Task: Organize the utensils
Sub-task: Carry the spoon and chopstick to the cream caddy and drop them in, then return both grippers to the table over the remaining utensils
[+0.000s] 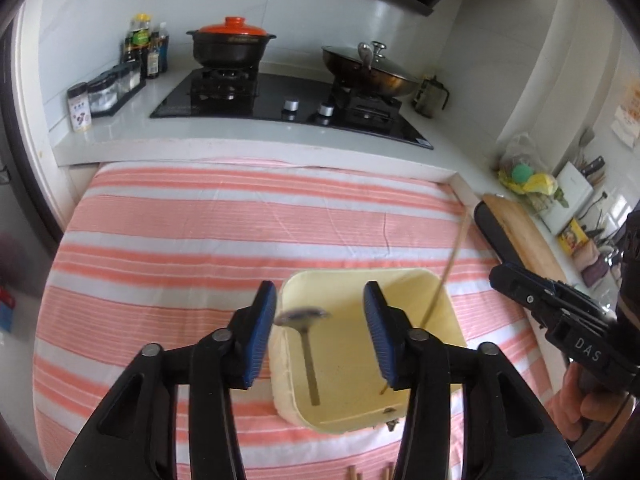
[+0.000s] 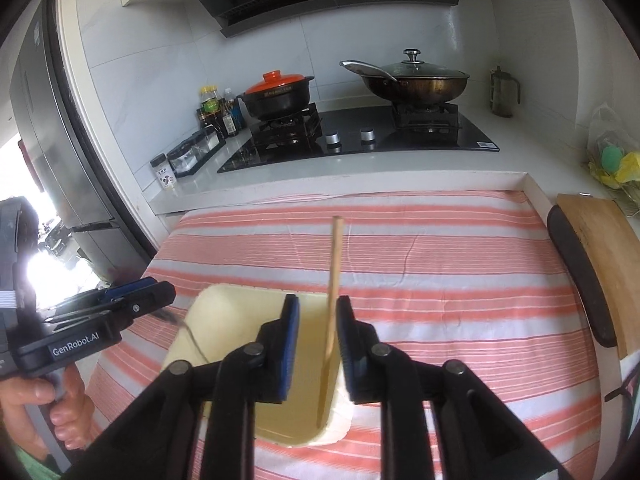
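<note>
Your left tongs [image 1: 320, 332] stand wide open above the pale yellow tray [image 1: 452, 308], gripping nothing. Between their blue pads [image 1: 264, 332], a metal spoon [image 1: 306, 344] shows blurred, bowl up and handle pointing down toward the tray floor; neither pad touches it. You cannot tell from this view whether the spoon's tip already rests on the tray floor.

Your right tongs [image 2: 318, 344] are parted too, over the same tray [image 2: 216, 300]. A wooden chopstick [image 2: 330, 320] stands nearly upright in the gap between them, lying closer to the right pad [image 2: 348, 344]. Whether it touches that pad you cannot tell. Its lower end reaches the tray's near corner, and its top leans away toward the stove. In the left wrist view the same chopstick [image 1: 444, 272] slants up and out over the tray's right rim, with your right tongs [image 1: 516, 280] just beside it.

The tray sits on a bench covered by a pink-and-white striped cloth [image 1: 200, 220]. In the right wrist view your left tongs [image 2: 132, 300] hover at the tray's left edge, the spoon a dark smear [image 2: 176, 316] below them. More wooden stick ends [image 1: 386, 473] peek in at the bottom edge of the left wrist view.

Beyond the cloth, the black hob [image 2: 360, 140] carries a clay pot with an orange lid [image 2: 276, 92] and a lidded wok [image 2: 416, 80].
</note>
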Available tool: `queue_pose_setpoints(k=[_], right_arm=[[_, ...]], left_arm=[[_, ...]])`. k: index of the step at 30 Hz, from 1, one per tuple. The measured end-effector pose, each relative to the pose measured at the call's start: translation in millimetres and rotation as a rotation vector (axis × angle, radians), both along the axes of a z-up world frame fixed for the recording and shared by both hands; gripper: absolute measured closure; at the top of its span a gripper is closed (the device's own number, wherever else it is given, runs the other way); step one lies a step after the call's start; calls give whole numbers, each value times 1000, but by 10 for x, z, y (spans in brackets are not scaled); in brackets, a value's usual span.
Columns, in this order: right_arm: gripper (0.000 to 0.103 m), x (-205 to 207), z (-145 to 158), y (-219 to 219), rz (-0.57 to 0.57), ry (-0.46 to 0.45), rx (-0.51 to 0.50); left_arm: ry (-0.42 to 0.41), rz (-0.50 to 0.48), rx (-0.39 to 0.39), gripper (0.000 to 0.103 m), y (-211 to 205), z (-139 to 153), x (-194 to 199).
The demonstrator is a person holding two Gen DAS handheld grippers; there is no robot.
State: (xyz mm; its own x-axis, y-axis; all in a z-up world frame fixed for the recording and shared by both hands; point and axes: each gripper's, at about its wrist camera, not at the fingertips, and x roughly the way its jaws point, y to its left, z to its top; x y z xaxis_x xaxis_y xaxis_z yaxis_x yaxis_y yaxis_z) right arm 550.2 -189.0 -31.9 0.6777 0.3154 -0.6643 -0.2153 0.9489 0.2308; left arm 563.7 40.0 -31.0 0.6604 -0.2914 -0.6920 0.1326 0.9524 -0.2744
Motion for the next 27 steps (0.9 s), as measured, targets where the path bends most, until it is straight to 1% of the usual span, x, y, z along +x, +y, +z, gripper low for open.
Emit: queue_pose_setpoints(k=[1, 3, 5, 7, 9, 11, 14, 18, 20, 22, 24, 27], right_arm=[[71, -39, 58, -22, -4, -9, 14], [71, -182, 219, -79, 2, -41, 31], [71, -390, 398, -131, 17, -78, 33], [70, -661, 538, -213, 35, -104, 28], [67, -969, 602, -315, 56, -119, 7], [66, -1289, 581, -433, 71, -125, -32], [66, -1783, 409, -615, 69, -126, -113], [66, -2437, -21, -822, 7, -130, -218], [66, -2767, -288, -876, -47, -131, -241], [66, -3071, -573, -899, -95, -118, -248], [66, -3319, -837, -868, -121, -93, -248], [66, -3520, -1098, -802, -121, -43, -227]], left_arm=[[-16, 5, -10, 37, 30, 72, -72], [-60, 1, -5, 31, 82, 248, -270], [-98, -24, 15, 24, 133, 411, -547], [-123, -39, 46, 12, 202, 515, -900], [-122, -67, 79, 9, 260, 523, -1279], [-102, -93, 115, 8, 306, 433, -1679], [-59, -104, 141, 8, 360, 164, -2235], [-5, -58, 109, 8, 399, -360, -2872], [31, -18, 86, 8, 394, -640, -3104], [66, 11, 52, 8, 362, -864, -3282], [82, 26, 23, 8, 311, -1000, -3386], [92, 27, 38, 8, 247, -1099, -3437]])
